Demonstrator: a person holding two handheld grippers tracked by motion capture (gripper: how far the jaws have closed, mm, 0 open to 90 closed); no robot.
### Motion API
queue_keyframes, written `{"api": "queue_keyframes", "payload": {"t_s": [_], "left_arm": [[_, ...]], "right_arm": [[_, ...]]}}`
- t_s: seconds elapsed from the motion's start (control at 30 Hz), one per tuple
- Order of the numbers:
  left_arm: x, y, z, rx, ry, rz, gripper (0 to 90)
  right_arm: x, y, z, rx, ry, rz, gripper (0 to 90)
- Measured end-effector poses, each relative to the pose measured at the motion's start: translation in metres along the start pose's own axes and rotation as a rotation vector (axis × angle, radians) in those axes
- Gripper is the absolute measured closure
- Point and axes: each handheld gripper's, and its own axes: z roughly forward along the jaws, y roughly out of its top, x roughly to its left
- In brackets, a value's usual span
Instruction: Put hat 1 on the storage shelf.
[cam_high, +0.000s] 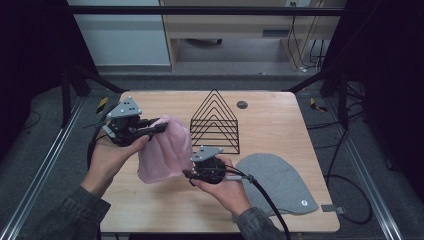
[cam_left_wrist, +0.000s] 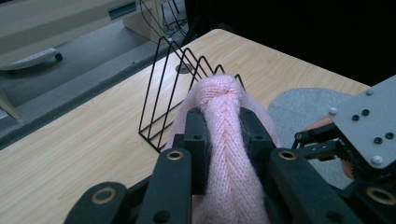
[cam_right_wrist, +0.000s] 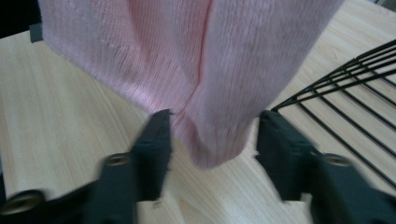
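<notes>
Left gripper (cam_high: 159, 126): you held it clenched on the pink hat (cam_high: 167, 150), lifted beside the wire rack (cam_high: 215, 122).
Right gripper (cam_right_wrist: 212, 135): jaws straddled the hem, not yet pinching.
Risk: a late closure could have missed that swinging hem.

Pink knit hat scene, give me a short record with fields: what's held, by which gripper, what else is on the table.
held item: pink knit hat, lifted off the table
left gripper: jaws shut on the hat's top
right gripper: jaws either side of the hat's lower edge, pads not yet pressing it
wire rack: black, triangular, upright behind the hat
grey hat: lying flat at the table's near right
</notes>
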Motion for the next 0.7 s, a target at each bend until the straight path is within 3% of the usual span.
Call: {"api": "queue_keyframes", "payload": {"t_s": [0.1,0.2,0.37,0.7], "left_arm": [[0.000,0.001,-0.001,-0.002,-0.004,0.004,76.0],[0.003,0.003,-0.002,-0.002,-0.017,0.001,75.6],[0.006,0.006,-0.003,0.008,-0.053,0.003,75.4],[0.008,0.020,-0.002,0.004,-0.039,0.006,75.1]], "right_arm": [[-0.004,0.001,0.000,-0.011,0.018,-0.006,73.1],[-0.009,0.001,-0.007,-0.017,0.040,-0.004,81.2],[-0.022,0.001,-0.021,-0.011,0.022,-0.008,83.2],[-0.033,0.009,-0.035,-0.007,0.024,-0.037,82.9]]}}
